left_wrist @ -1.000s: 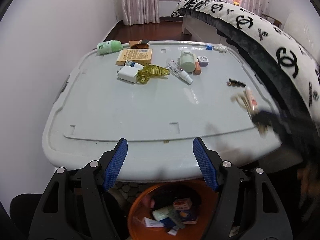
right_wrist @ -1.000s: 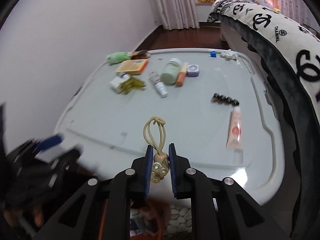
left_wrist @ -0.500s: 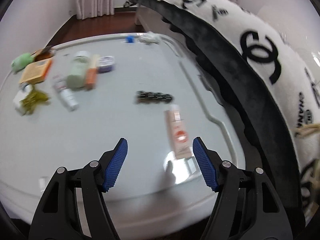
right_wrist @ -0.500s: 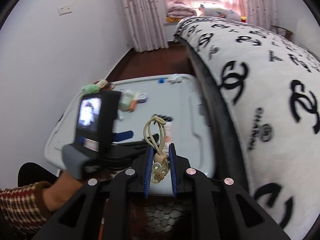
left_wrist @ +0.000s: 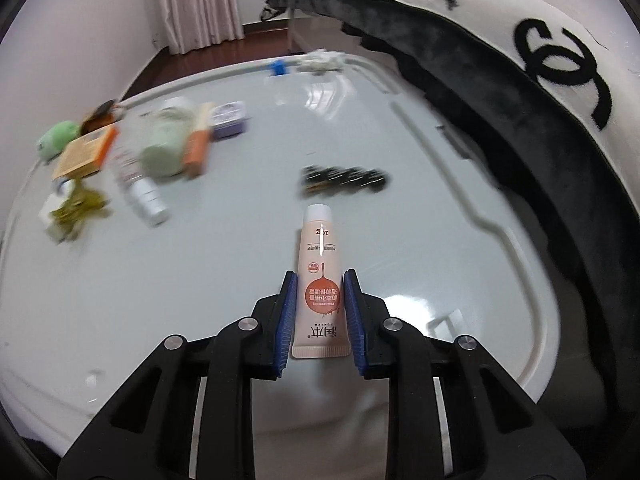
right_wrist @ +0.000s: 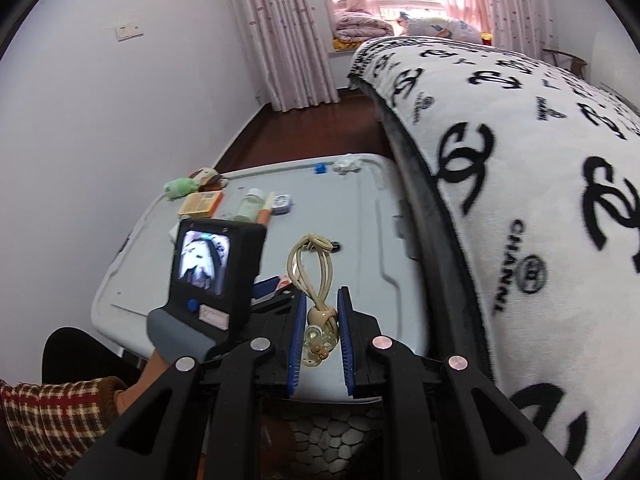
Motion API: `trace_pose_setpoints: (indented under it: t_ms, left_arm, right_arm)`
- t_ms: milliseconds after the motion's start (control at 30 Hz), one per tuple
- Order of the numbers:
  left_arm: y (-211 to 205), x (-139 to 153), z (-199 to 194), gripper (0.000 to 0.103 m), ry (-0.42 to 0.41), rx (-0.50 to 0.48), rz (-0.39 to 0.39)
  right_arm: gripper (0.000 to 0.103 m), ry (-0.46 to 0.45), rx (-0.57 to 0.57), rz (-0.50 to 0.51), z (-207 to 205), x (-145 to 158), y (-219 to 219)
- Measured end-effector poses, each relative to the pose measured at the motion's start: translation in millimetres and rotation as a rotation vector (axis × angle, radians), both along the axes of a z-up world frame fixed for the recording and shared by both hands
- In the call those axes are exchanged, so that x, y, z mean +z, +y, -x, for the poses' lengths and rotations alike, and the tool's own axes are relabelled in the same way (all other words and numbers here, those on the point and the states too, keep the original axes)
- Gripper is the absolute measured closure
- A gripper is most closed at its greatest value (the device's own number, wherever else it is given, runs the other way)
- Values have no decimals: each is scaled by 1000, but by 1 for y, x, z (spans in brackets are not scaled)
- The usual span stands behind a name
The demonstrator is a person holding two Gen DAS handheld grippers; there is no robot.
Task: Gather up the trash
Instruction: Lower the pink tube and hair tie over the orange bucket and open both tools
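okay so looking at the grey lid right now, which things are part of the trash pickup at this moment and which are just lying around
In hand now:
- pink cream tube, left gripper closed on it
- beige hair tie, clamped in right gripper

Lying about on the grey lid:
- black hair clip
- green bottle
- orange box
- purple case

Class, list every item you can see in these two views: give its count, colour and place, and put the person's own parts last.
storage-box lid: one, pale grey, beside the bed
cream tube: one, peach, near edge of lid, between left pads
black beaded clip: one, beyond the tube
green bottle: one, pale green, lying far left
orange box: one, far left
blanket: one, white with black logos, on bed
beige hair tie: one, in right pads
left hand-held gripper: closing on tube
right hand-held gripper: shut on hair tie
sleeve: one, plaid
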State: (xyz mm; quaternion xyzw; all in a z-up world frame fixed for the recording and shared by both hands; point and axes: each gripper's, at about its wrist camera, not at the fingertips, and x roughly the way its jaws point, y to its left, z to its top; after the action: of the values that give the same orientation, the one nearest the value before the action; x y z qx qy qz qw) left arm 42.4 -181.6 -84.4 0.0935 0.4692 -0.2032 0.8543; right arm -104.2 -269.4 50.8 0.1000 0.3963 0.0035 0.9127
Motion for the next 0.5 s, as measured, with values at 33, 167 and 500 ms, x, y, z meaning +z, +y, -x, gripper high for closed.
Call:
trace_pose_setpoints:
  t_ms: [33, 167, 500]
  left_arm:
    - [15, 4, 4, 80, -4, 12, -3]
    - [64, 23, 23, 80, -17, 37, -25]
    - [190, 47, 115, 79, 137, 63, -117]
  right_arm:
    - [87, -2, 13, -6, 0, 0, 5]
    - [87, -5, 84, -23, 0, 1, 34]
    - [87, 186, 354, -104, 31, -46, 132]
